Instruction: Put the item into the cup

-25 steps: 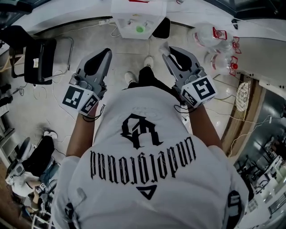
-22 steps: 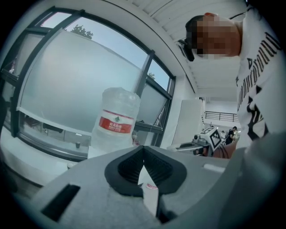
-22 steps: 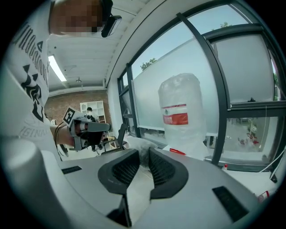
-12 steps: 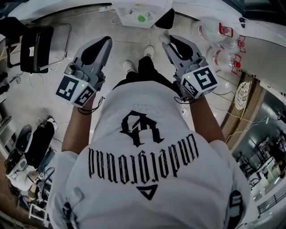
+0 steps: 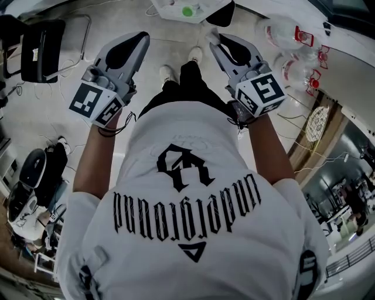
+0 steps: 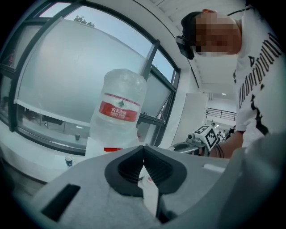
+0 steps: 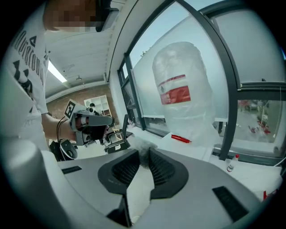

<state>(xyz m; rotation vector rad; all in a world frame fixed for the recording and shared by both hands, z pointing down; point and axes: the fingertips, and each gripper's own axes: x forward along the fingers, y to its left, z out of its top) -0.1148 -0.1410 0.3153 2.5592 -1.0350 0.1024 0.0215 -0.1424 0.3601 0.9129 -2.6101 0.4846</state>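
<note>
I hold both grippers up in front of my chest, pointing away over the floor. My right gripper (image 5: pixel 215 39) (image 7: pixel 144 151) is shut on a small whitish, fluffy item (image 7: pixel 141 145), which shows as a pale tuft (image 5: pixel 211 35) at the jaw tips in the head view. My left gripper (image 5: pixel 144 36) (image 6: pixel 143 148) is shut, its tips meeting with nothing between them. A small dark cup (image 6: pixel 68 160) stands on a white ledge far off in the left gripper view.
Large water bottles (image 5: pixel 282 34) (image 6: pixel 119 107) (image 7: pixel 181 89) lie or stand by the window wall. A black chair (image 5: pixel 40 48) is at the left, dark bags (image 5: pixel 42 171) below it, and a white box (image 5: pixel 186 8) at the top. My feet (image 5: pixel 167 73) are on the pale floor.
Both grippers have risen toward the top of the head view, and the chair and white box slid upward too. The jaws stand as before.
</note>
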